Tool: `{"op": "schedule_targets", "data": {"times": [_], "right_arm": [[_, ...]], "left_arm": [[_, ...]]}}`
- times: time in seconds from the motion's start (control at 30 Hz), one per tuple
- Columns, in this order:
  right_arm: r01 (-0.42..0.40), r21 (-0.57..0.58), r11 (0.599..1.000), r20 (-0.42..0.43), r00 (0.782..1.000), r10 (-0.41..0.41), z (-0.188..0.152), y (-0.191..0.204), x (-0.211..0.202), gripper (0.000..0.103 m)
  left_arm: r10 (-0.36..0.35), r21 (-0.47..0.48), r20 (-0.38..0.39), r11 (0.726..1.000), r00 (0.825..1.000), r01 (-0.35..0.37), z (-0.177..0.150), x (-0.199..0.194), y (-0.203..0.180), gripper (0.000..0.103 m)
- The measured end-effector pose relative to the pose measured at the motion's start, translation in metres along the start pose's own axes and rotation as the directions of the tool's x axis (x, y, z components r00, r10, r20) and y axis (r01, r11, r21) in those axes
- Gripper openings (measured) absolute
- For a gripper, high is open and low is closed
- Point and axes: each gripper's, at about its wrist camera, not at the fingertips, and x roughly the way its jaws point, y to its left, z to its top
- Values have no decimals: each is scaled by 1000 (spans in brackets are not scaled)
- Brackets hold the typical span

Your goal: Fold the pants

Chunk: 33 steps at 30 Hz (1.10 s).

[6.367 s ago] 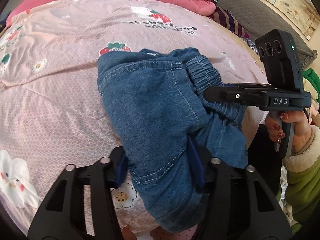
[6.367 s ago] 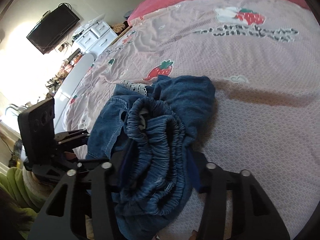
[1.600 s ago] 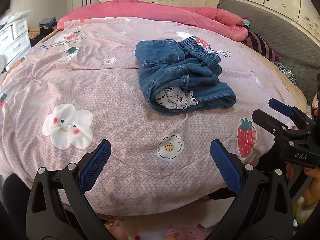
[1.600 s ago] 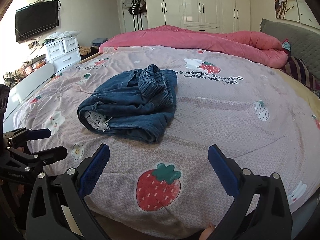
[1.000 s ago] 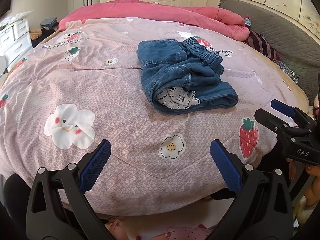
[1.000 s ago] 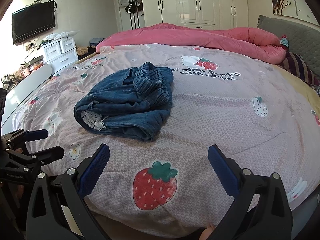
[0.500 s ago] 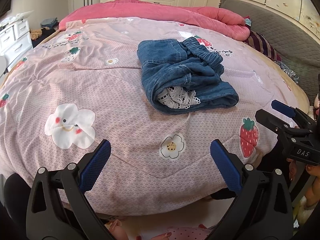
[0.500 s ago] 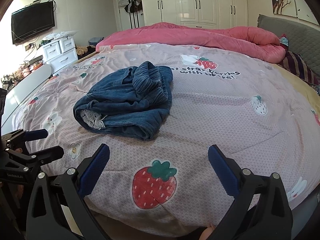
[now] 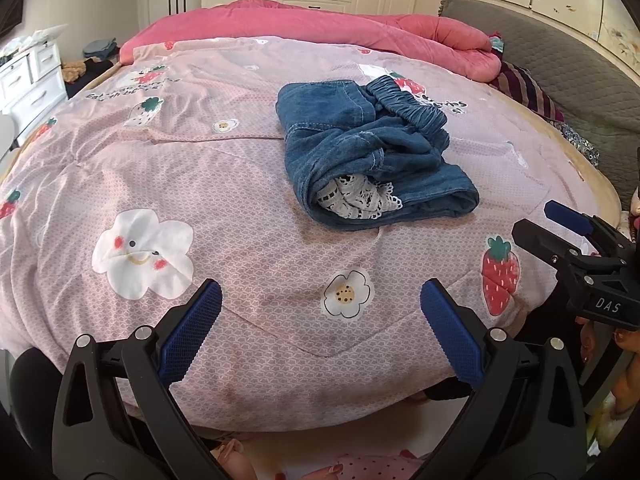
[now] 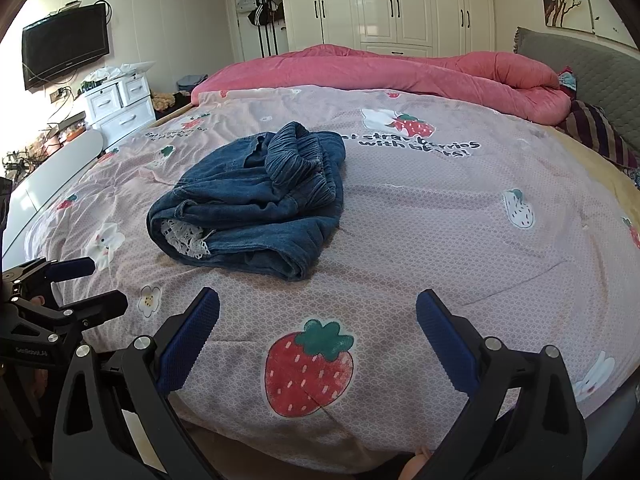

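Note:
The blue denim pants (image 9: 368, 148) lie folded in a loose bundle on the pink bed cover (image 9: 200, 168), with white lace trim showing at the near open end and the elastic waistband on top. They also show in the right wrist view (image 10: 256, 200). My left gripper (image 9: 320, 320) is open and empty, held back at the bed's near edge. My right gripper (image 10: 318, 328) is open and empty, also at the near edge, well short of the pants. Each gripper shows at the side of the other's view.
A rolled pink quilt (image 10: 400, 68) lies along the far side of the bed. A grey headboard (image 9: 560, 64) and striped pillow (image 10: 600, 132) are at the right. A white drawer unit (image 10: 120, 104), TV and wardrobes stand beyond the bed.
Both grippers let go of the pants, which they held 6.4 s ago, and drew back to the bed's edge. Over the last second hardly anything has moved.

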Motion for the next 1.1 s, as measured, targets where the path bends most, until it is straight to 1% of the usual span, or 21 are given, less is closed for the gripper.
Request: {"op": "schedule_targets", "data": {"times": [0.4,0.53,0.7,0.93,1.03,1.1], "right_arm": [[2,-1,1000,-2,1000,-2,-1,0,0,99],[3,0,1000,-4,1000,-3,-1,0,-1,99],[6,1,1000,-9,1000,-6,-3,0,0,99],[10,1,1000,-11,1000,-10,-3,0,1,99],[14,1,1000,-17,1000,-14,-3,-1,1,99],[20,0,1000,-22,1000,-20,-3,-1,1,99]], "left_arm": [[2,3,5,1000,1000,-2,1,-2,0,94],[22,10,-1,1000,1000,-22,2,-2,-2,94],[5,3,-1,1000,1000,-5,1,-3,-2,94],[17,22,-8,1000,1000,-17,2,-4,-4,94],[43,33,1,999,999,-43,4,-8,-8,94],[21,26,4,999,1000,-21,6,-9,-7,94]]}}
